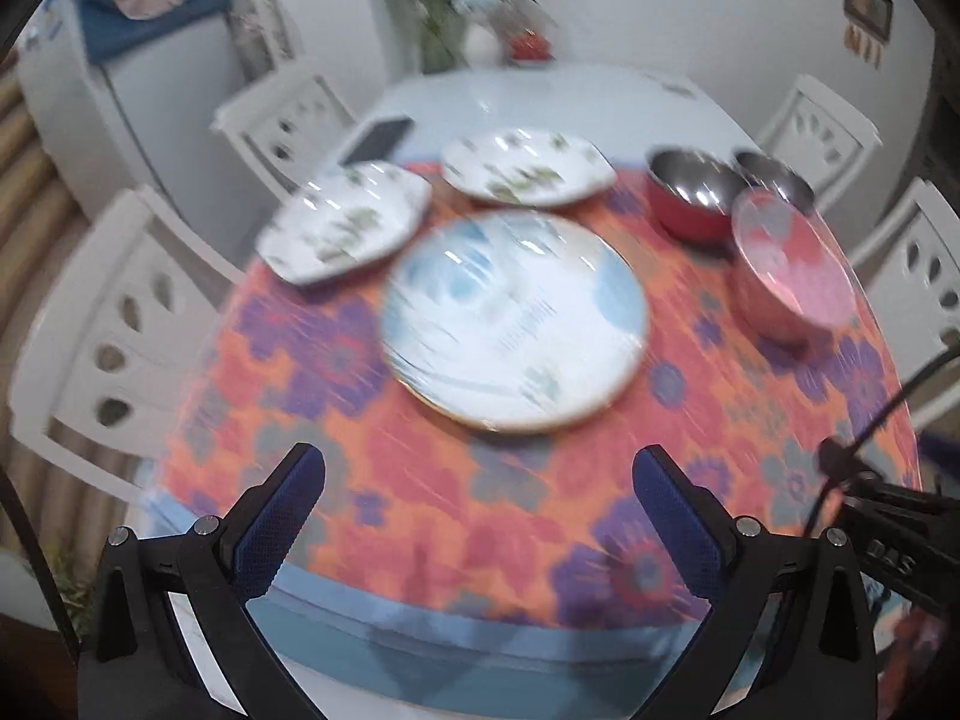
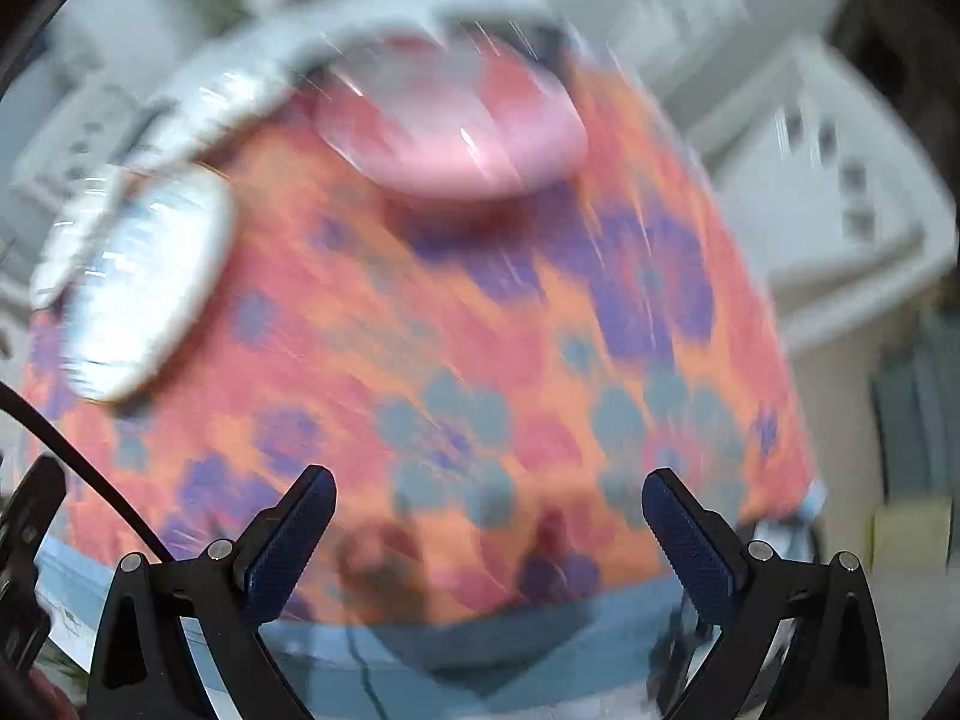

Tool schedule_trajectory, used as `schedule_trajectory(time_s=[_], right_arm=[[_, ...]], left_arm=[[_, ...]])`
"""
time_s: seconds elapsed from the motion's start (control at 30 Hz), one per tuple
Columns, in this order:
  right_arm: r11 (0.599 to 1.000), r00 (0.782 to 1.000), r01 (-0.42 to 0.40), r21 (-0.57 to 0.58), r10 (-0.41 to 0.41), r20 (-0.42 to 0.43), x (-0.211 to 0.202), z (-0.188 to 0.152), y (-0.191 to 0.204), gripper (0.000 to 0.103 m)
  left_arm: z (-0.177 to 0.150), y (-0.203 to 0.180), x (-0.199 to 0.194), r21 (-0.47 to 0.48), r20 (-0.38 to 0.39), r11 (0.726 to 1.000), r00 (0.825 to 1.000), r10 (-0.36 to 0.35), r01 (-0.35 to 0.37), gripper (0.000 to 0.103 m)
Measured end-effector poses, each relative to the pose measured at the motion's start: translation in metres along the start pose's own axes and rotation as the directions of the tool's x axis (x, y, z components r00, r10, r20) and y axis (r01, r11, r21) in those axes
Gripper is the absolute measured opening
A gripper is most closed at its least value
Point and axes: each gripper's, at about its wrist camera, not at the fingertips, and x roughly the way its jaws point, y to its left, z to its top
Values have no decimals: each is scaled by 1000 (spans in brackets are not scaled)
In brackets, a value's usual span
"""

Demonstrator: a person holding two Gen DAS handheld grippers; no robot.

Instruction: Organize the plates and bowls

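A large round blue-and-white plate (image 1: 515, 318) lies in the middle of a flowered cloth (image 1: 420, 480). Two white plates with green print lie behind it, one at the left (image 1: 345, 222) and one at the back (image 1: 528, 165). A pink bowl (image 1: 792, 267) stands at the right, with a red steel-lined bowl (image 1: 693, 192) and another steel bowl (image 1: 774, 177) behind it. My left gripper (image 1: 480, 480) is open and empty above the cloth's near edge. My right gripper (image 2: 489, 504) is open and empty; its blurred view shows the pink bowl (image 2: 450, 132) ahead and the large plate (image 2: 141, 288) at the left.
White chairs stand around the table, at the left (image 1: 120, 324) and right (image 1: 918, 264). A dark phone (image 1: 381, 138) lies on the bare table top behind the plates. A vase with flowers (image 1: 480, 36) stands at the far edge. The other gripper's body (image 1: 888, 534) shows at the right.
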Motion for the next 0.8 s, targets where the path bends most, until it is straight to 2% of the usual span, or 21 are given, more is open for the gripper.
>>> schedule_trajectory(time_s=[0.07, 0.17, 0.23, 0.27, 0.4, 0.6, 0.8], right_arm=[[998, 995, 36, -54, -30, 100, -31, 11, 22, 102], [998, 991, -1, -69, 10, 134, -55, 21, 34, 102], [996, 990, -74, -59, 80, 119, -60, 27, 48, 102], [995, 989, -85, -55, 91, 120, -60, 22, 42, 102], [998, 986, -31, -55, 40, 161, -74, 29, 69, 102], [999, 991, -38, 7, 37, 132, -72, 34, 76, 102], [999, 993, -12, 51, 6, 116, -67, 36, 93, 102]], left_arm=[[14, 13, -8, 10, 29, 999, 999, 33, -33, 102], [31, 26, -18, 37, 43, 993, 993, 113, -114, 102], [37, 38, -25, 32, 59, 996, 995, 86, -88, 102], [39, 43, -27, 26, 67, 996, 995, 78, -80, 102], [49, 57, -27, 23, 87, 998, 995, 54, -56, 102], [53, 73, -19, 34, 92, 999, 995, -33, 30, 102], [54, 89, -6, 61, 81, 997, 996, -47, 42, 102]])
